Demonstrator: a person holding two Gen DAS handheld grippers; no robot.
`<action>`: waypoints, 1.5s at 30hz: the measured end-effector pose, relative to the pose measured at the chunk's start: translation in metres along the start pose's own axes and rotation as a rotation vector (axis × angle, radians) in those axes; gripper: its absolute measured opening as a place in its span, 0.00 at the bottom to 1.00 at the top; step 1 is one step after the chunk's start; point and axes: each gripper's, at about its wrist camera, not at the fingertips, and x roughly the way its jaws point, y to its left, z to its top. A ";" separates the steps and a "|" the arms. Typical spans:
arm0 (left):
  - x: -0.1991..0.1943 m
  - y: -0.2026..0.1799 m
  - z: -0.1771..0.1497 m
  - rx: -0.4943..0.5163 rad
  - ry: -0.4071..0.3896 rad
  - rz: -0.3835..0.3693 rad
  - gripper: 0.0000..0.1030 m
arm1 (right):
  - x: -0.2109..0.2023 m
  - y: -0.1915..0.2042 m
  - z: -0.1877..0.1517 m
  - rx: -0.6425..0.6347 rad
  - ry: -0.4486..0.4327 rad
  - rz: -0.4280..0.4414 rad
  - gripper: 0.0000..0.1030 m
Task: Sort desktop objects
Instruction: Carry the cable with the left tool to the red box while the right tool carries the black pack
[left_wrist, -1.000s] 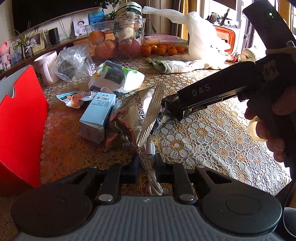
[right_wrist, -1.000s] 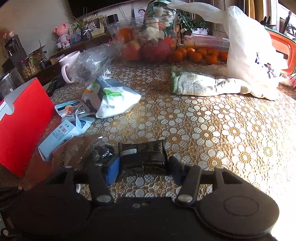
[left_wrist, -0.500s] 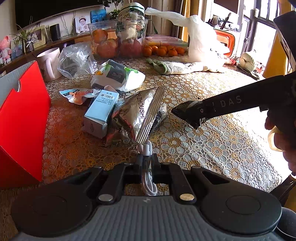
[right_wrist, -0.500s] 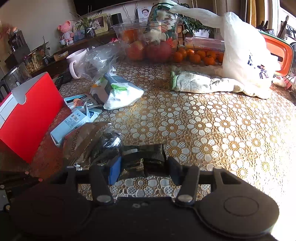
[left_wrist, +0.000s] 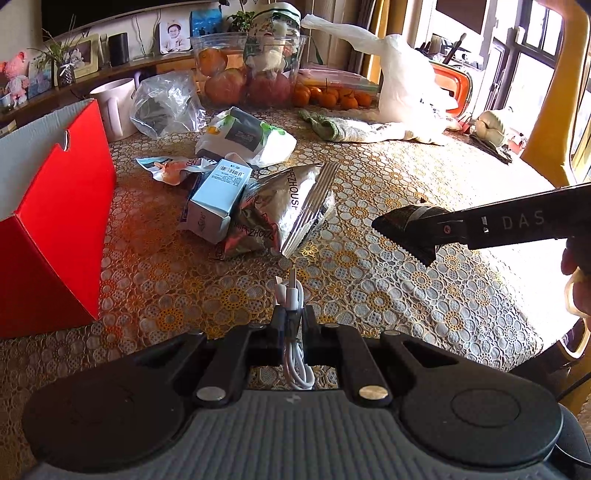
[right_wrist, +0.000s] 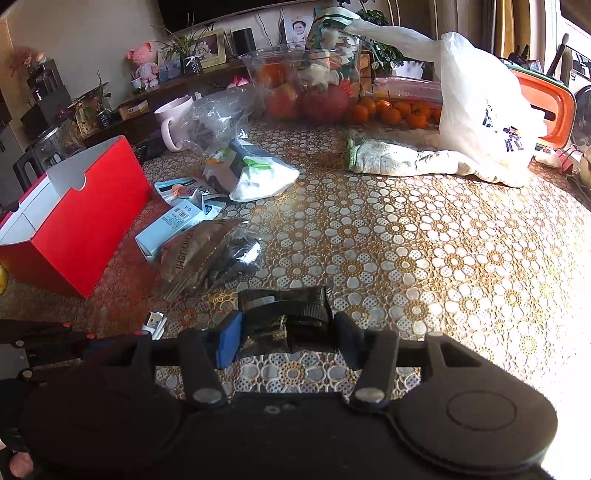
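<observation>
Red box (left_wrist: 55, 221): at the left edge of the left wrist view. It is open at the top, and the right wrist view shows a white lining with nothing visible in it. It looks like the place for sorted things.
Left gripper (left_wrist: 291, 321): low centre of its own view. Its jaws are pressed together on a coiled white cable (left_wrist: 293, 295), plug end pointing up.
Step in hand: a judgement only. Both pieces look ready to go into the red box. Lift each one over the rim before letting go. Keep the cable loops bunched so they do not snag the rim.
Loose pile: upper centre, with a pale blue carton (left_wrist: 218, 199) touching a silver foil bag (left_wrist: 291, 206) and a white pouch (left_wrist: 247, 136) behind them.
Right gripper (right_wrist: 286, 332): low centre of its own view. Its jaws are pinching a small black packet (right_wrist: 284, 310) held above the patterned tablecloth (right_wrist: 443, 258).
Fruit bowl (right_wrist: 306, 85): clear bowl at top centre, holding apples and an orange.
White plastic bag (right_wrist: 480, 122): upper right, contents hidden.
</observation>
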 end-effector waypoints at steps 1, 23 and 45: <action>-0.002 0.001 -0.001 -0.004 0.000 0.004 0.08 | -0.002 0.002 -0.001 -0.003 0.000 0.004 0.52; -0.099 0.043 0.015 -0.081 -0.078 0.022 0.08 | -0.066 0.075 0.012 -0.156 -0.062 0.113 0.52; -0.163 0.170 0.045 -0.145 -0.119 0.164 0.08 | -0.064 0.188 0.073 -0.364 -0.102 0.253 0.52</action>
